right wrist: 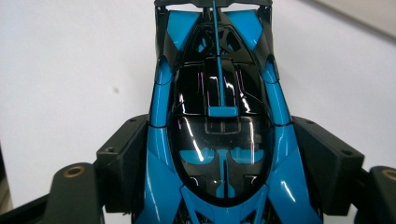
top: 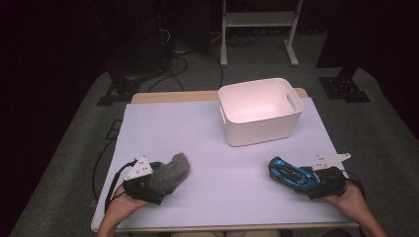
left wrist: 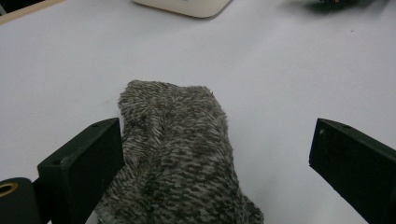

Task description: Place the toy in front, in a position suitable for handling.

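High view: left gripper [top: 159, 181] at near left over grey sock [top: 172, 171]; right gripper [top: 292, 177] at near right on blue toy car [top: 288, 172], long axis aimed far-left toward white bin [top: 261, 111].
Left gripper view: jaws wide, sock [left wrist: 176, 154] touching one jaw, well apart from the other.
Right gripper view: jaws clamp the car [right wrist: 219, 135] flanks.

The white table [top: 212, 148] has a white bin [top: 259, 111] far back, a grey sock [top: 170, 170] near left, and a blue toy car [top: 289, 173] near right.
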### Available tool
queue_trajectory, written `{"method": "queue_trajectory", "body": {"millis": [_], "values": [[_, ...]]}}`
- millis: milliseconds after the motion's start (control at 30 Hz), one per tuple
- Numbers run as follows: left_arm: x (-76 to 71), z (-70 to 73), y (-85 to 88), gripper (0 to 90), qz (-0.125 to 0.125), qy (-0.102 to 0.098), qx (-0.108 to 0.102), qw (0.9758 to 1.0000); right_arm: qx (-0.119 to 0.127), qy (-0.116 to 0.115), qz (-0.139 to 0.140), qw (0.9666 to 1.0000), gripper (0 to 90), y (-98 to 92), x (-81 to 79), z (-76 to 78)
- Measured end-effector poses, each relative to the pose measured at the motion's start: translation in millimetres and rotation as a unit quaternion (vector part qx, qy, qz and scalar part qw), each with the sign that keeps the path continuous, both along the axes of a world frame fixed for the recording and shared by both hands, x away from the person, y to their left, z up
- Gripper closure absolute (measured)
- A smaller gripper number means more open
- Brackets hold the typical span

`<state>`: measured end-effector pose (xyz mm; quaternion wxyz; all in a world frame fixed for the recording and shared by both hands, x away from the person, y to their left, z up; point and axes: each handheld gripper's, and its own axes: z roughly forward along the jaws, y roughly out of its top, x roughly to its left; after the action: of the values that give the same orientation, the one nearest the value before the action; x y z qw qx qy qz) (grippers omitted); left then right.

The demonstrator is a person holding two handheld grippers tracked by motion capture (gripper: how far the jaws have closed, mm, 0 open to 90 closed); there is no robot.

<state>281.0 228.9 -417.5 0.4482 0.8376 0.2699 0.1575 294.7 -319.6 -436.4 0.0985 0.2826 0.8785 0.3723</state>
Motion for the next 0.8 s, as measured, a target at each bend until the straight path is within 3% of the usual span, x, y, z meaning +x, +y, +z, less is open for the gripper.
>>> {"method": "queue_trajectory", "body": {"millis": [400, 433, 800], "values": [[-0.4, 1.1, 1.5, 2.2, -0.001, 0.000, -0.002, 1.0000, 0.014, -0.013, 0.074, 0.9971, 24.3, 52.6, 9.5, 18.6], [-0.6, 1.2, 1.8, 2.1, -0.001, 0.000, -0.004, 1.0000, 0.018, -0.012, 0.092, 0.9955, 24.3, 66.6, 12.5, 19.9], [-0.5, 1.2, 4.0, 2.2, -0.002, 0.001, -0.006, 1.0000, 0.015, -0.004, 0.171, 0.9851, 24.3, 135.6, 27.9, 18.0]]}}
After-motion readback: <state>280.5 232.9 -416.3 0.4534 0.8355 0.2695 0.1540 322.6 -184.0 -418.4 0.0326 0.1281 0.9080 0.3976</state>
